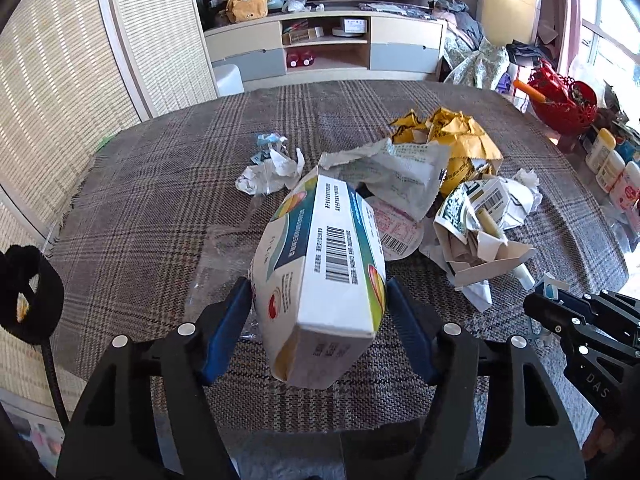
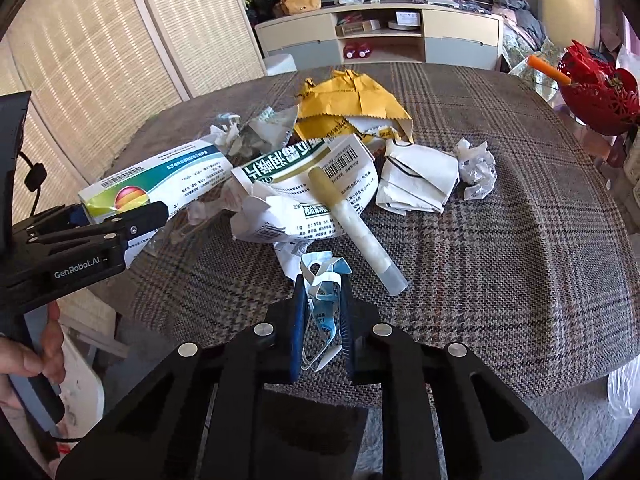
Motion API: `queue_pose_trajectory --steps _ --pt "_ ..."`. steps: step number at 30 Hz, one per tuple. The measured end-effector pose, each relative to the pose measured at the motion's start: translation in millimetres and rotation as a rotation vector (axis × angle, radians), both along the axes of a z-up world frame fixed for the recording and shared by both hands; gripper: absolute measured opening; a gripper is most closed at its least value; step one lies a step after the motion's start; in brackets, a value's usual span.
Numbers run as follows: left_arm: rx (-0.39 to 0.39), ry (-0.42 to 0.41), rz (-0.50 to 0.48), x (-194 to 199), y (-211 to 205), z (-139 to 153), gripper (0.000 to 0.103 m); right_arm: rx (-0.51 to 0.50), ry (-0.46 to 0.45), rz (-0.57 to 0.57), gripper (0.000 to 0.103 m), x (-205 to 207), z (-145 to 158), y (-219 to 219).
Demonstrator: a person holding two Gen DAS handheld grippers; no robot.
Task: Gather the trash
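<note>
My left gripper is shut on a white and green medicine box, held just above the plaid tablecloth. The box also shows in the right wrist view. My right gripper is shut on a crumpled blue and white wrapper. In front of it lies a trash pile: a torn white box, a pale tube, a yellow envelope, folded white paper and a crumpled paper ball.
A red basket stands at the table's right edge. Bottles line the right side. A TV cabinet stands beyond the table. Woven screens are on the left. A small wrapper heap lies mid-table.
</note>
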State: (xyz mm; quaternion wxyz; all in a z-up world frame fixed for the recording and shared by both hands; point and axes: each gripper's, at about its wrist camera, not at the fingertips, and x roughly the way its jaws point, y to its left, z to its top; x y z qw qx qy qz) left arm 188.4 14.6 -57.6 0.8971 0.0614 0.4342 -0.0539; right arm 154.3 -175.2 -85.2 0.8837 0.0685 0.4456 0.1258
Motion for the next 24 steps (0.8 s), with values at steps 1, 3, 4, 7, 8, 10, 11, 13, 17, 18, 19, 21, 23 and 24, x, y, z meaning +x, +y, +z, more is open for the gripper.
queue_pose_trajectory --steps 1,3,4,7,8,10,11,13,17,18,19,21,23,24 --pt "-0.005 -0.016 0.001 -3.9 2.0 5.9 0.066 0.006 -0.006 0.001 0.017 -2.8 2.2 -0.1" --pt "-0.02 -0.047 0.001 -15.0 3.4 17.8 0.066 0.018 -0.013 0.001 0.017 -8.1 5.3 -1.2" --pt "-0.026 -0.057 0.0 -19.2 3.8 22.3 0.066 0.022 -0.017 0.001 0.017 -11.2 6.4 -0.7" --pt "-0.037 -0.083 -0.007 -35.8 2.3 32.8 0.066 0.038 -0.032 0.004 0.017 -24.3 11.8 -3.1" --pt "-0.04 -0.09 -0.01 -42.7 1.5 35.4 0.066 0.042 -0.038 0.006 0.017 -27.1 14.6 -1.7" --pt "-0.047 -0.105 -0.018 -60.3 1.6 39.8 0.066 0.046 -0.05 0.013 0.017 -38.8 18.0 -2.6" --pt "-0.048 -0.11 -0.021 -68.0 1.8 41.3 0.066 0.046 -0.055 0.016 0.017 -45.4 19.6 -2.0" --pt "-0.052 -0.118 -0.026 -86.7 1.0 43.2 0.066 0.04 -0.059 0.021 0.017 -57.1 21.7 -1.4" --pt "-0.076 -0.12 -0.031 -120.8 -0.9 38.8 0.066 0.022 -0.06 0.025 0.017 -76.6 22.0 -4.0" --pt "-0.082 -0.114 -0.033 -128.7 -0.5 35.5 0.066 0.033 -0.06 0.021 0.017 -81.4 20.9 -6.5" --pt "-0.089 -0.109 -0.038 -136.9 -1.4 31.8 0.066 0.043 -0.057 0.017 0.017 -86.5 18.7 -8.5" --pt "-0.095 -0.097 -0.042 -151.1 -1.6 23.0 0.066 0.055 -0.047 0.015 0.017 -95.9 12.1 -10.7" --pt "-0.101 -0.083 -0.041 -164.0 -2.9 12.7 0.066 0.055 -0.03 0.014 0.017 -103.5 3.5 -10.3" --pt "-0.106 -0.073 -0.04 -170.8 -2.5 5.4 0.066 0.056 -0.021 0.013 0.017 -107.2 -2.3 -10.1"
